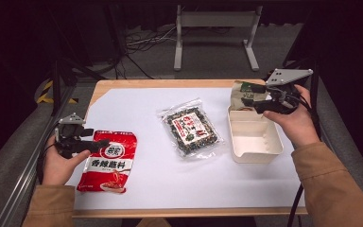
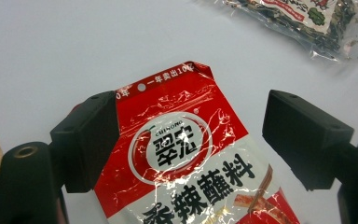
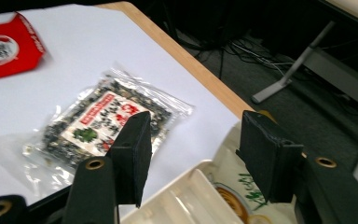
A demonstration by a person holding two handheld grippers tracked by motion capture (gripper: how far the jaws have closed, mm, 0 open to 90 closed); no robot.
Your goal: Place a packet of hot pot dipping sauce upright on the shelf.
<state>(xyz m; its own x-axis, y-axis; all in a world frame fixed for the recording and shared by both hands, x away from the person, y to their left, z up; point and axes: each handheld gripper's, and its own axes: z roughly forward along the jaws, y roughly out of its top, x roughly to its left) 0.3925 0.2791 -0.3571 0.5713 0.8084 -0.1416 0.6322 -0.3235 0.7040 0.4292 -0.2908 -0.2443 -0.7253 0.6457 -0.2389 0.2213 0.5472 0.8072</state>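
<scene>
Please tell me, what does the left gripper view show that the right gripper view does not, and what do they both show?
In the left gripper view: the left gripper, jaws open on either side of the upper part of the red packet, with its printed round logo readable.

In the right gripper view: the right gripper, jaws open, above the white tray and a beige packet; also the wooden table edge and the floor.

Both show the red packet, the clear seaweed bag and the white sheet.

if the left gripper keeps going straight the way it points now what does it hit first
Most likely the red sauce packet: the left gripper has its open jaws astride the packet's top end, pointing down at it. How far above it they are is unclear.
</scene>
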